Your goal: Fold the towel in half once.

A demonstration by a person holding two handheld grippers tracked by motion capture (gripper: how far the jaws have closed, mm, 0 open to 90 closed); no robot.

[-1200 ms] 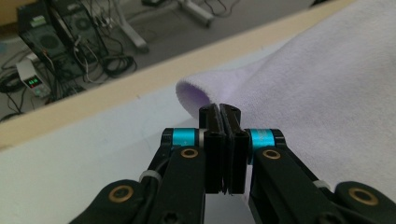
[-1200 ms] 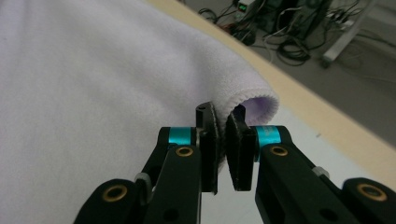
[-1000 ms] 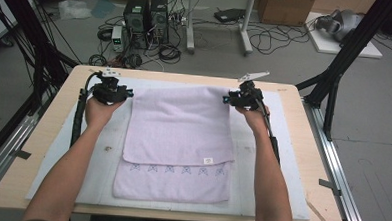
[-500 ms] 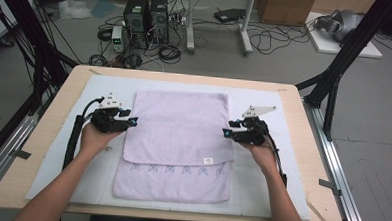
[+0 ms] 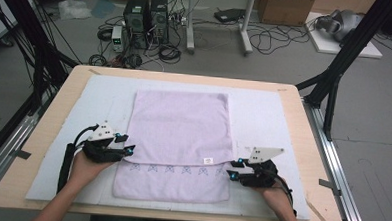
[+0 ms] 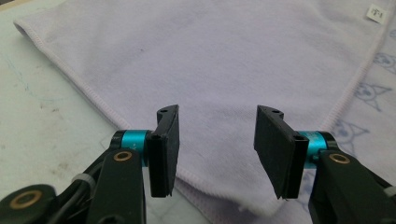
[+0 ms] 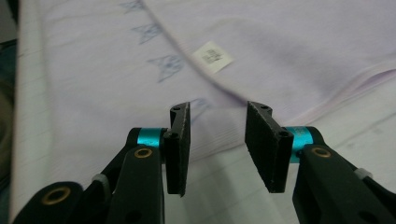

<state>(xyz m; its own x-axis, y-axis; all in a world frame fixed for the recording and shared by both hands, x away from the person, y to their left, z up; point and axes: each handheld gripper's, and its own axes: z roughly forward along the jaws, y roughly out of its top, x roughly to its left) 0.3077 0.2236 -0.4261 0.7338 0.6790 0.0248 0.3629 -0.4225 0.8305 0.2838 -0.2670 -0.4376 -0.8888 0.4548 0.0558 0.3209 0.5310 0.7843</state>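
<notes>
Poised at the near end of a folded lilac towel (image 5: 178, 140): left gripper (image 5: 127, 150) and right gripper (image 5: 231, 175), jaws parted and empty, left just opening, right just closing. Cloth directly ahead of both, at its two sides, long axis running away. Soft napped weave, stitched hems, printed cat-face border, on a pale mat (image 5: 264, 113) over the wooden surface (image 5: 303, 125).
</notes>
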